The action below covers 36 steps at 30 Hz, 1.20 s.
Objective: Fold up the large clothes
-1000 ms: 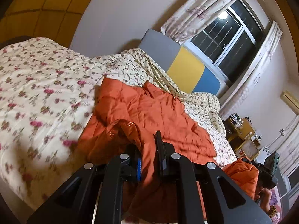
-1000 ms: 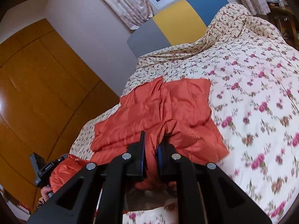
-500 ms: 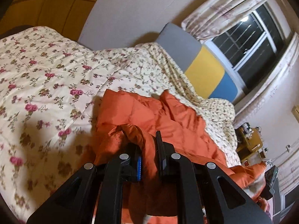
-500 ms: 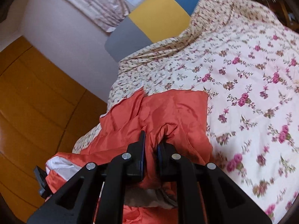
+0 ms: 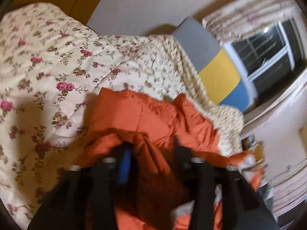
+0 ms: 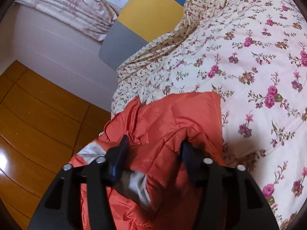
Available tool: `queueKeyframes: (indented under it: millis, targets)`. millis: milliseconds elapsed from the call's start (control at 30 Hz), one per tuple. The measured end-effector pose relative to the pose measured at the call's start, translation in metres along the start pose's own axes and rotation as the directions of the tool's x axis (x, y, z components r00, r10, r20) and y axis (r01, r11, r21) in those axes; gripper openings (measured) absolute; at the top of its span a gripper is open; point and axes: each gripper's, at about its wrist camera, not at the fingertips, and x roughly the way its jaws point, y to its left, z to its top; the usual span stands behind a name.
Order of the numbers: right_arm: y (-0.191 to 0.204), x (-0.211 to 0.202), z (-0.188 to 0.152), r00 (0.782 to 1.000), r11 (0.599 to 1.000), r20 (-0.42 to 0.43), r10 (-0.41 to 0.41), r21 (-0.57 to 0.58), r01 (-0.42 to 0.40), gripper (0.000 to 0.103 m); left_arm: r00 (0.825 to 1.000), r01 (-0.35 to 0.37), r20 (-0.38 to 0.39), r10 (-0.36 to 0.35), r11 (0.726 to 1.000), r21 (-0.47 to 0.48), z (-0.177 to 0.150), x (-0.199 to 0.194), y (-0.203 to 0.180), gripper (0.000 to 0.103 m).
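Note:
An orange padded jacket (image 5: 134, 115) lies on the floral quilt (image 5: 48, 67), one half folded forward over the other. It also shows in the right wrist view (image 6: 172, 118), with a patch of its grey-white lining (image 6: 138, 182) exposed. My left gripper (image 5: 151, 149) is open, its jaws spread wide with a bunched fold of the jacket lying loose between them. My right gripper (image 6: 153, 143) is open too, jaws wide apart over a fold of the jacket. The left wrist view is motion-blurred.
The bed has a grey, yellow and blue headboard (image 5: 216, 65) under a curtained window (image 5: 268, 44). A wooden wardrobe (image 6: 38, 124) stands along the bed's left side. The floral quilt (image 6: 259, 67) spreads wide to the right of the jacket.
Both grippers, shut on the jacket's folds before, have opened wide and let the cloth go. Both carried the fold forward over the jacket.

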Motion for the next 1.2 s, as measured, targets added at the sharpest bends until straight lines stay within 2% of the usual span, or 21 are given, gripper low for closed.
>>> queueKeyframes:
  millis: [33, 67, 100, 167, 233, 333, 367, 467, 533, 567, 633, 667, 767, 800, 833, 900, 933, 967, 1067, 1133, 1200]
  targets:
    - [0.000, -0.002, 0.001, 1.000, 1.000, 0.013, 0.013, 0.004, -0.013, 0.066, 1.000, 0.014, 0.018, -0.014, 1.000, -0.011, 0.000, -0.003, 0.000, 0.064]
    - [-0.001, -0.004, 0.001, 0.999, 0.999, 0.033, 0.029, 0.012, -0.029, 0.072, 0.999, 0.023, 0.037, -0.023, 1.000, -0.015, 0.001, -0.007, 0.000, 0.073]
    - [-0.001, -0.008, 0.002, 0.997, 0.999, 0.060, 0.038, 0.017, -0.039, 0.084, 0.997, 0.025, 0.074, -0.024, 1.000, -0.013, 0.001, -0.014, -0.001, 0.081]
    - [0.004, -0.021, 0.004, 0.991, 1.000, 0.132, 0.025, 0.005, -0.026, 0.092, 0.991, 0.013, 0.134, -0.012, 1.000, -0.009, 0.003, -0.025, -0.004, 0.091]
    - [0.008, -0.036, 0.007, 0.982, 0.999, 0.186, 0.024, -0.035, -0.018, 0.095, 0.980, -0.001, 0.200, 0.004, 1.000, -0.015, 0.006, -0.040, -0.003, 0.093]
    - [0.011, -0.047, 0.008, 0.983, 0.994, 0.180, -0.035, -0.098, 0.053, 0.101, 0.969, 0.004, 0.247, -0.004, 1.000, 0.001, 0.006, -0.058, 0.003, 0.095]
    - [0.010, -0.048, 0.007, 0.985, 0.990, 0.162, -0.056, -0.120, 0.076, 0.101, 0.967, -0.004, 0.257, 0.002, 1.000, 0.009, 0.005, -0.062, 0.005, 0.100]
    - [-0.002, -0.042, 0.005, 0.986, 0.970, 0.070, -0.151, -0.182, 0.161, 0.101, 0.957, -0.034, 0.290, 0.012, 0.997, 0.071, -0.006, -0.076, 0.015, 0.100]
    - [-0.012, -0.028, 0.003, 0.981, 0.965, 0.002, -0.195, -0.180, 0.192, 0.101, 0.973, -0.073, 0.227, 0.045, 0.991, 0.116, -0.014, -0.068, 0.021, 0.100]
    - [-0.017, -0.022, 0.000, 0.981, 0.967, -0.031, -0.193, -0.175, 0.185, 0.101, 0.980, -0.091, 0.188, 0.065, 0.987, 0.131, -0.016, -0.061, 0.022, 0.100]
    - [-0.027, -0.005, -0.003, 0.975, 0.975, -0.124, -0.184, -0.152, 0.164, 0.101, 0.992, -0.111, 0.070, 0.101, 0.980, 0.167, -0.018, -0.038, 0.023, 0.100]
    - [-0.030, 0.000, -0.003, 0.972, 0.977, -0.147, -0.182, -0.143, 0.161, 0.101, 0.992, -0.128, 0.032, 0.124, 0.975, 0.182, -0.019, -0.028, 0.022, 0.100]
    - [-0.040, 0.015, -0.003, 0.970, 0.991, -0.213, -0.120, -0.083, 0.104, 0.100, 0.982, -0.186, -0.005, 0.191, 0.966, 0.180, -0.013, -0.008, 0.022, 0.100]
    - [-0.041, 0.022, -0.004, 0.968, 0.994, -0.232, -0.097, -0.074, 0.082, 0.097, 0.981, -0.181, -0.042, 0.190, 0.969, 0.169, -0.008, 0.003, 0.023, 0.100]
    - [-0.041, 0.028, -0.005, 0.962, 0.994, -0.258, -0.093, -0.082, 0.074, 0.096, 0.981, -0.173, -0.063, 0.185, 0.971, 0.163, -0.006, 0.009, 0.024, 0.100]
    - [-0.036, 0.036, -0.006, 0.956, 0.987, -0.271, -0.115, -0.142, 0.079, 0.094, 0.970, -0.177, -0.143, 0.199, 0.972, 0.154, -0.005, 0.029, 0.028, 0.100]
    - [-0.034, 0.039, -0.006, 0.953, 0.984, -0.280, -0.116, -0.161, 0.072, 0.091, 0.967, -0.172, -0.163, 0.197, 0.973, 0.155, -0.006, 0.035, 0.029, 0.100]
    - [-0.032, 0.041, -0.006, 0.951, 0.983, -0.284, -0.118, -0.167, 0.072, 0.080, 0.965, -0.175, -0.166, 0.204, 0.969, 0.172, -0.008, 0.039, 0.029, 0.100]
    - [-0.036, 0.040, -0.010, 0.950, 0.991, -0.304, -0.068, -0.133, 0.028, 0.064, 0.963, -0.163, -0.161, 0.216, 0.943, 0.290, -0.020, 0.041, 0.013, 0.084]
    - [-0.036, 0.035, -0.012, 0.950, 0.994, -0.311, -0.037, -0.111, 0.002, 0.057, 0.965, -0.152, -0.158, 0.210, 0.936, 0.318, -0.026, 0.037, 0.009, 0.076]
    - [-0.036, 0.029, -0.016, 0.950, 0.994, -0.312, -0.019, -0.108, -0.016, 0.051, 0.969, -0.120, -0.169, 0.180, 0.942, 0.315, -0.030, 0.030, 0.012, 0.064]
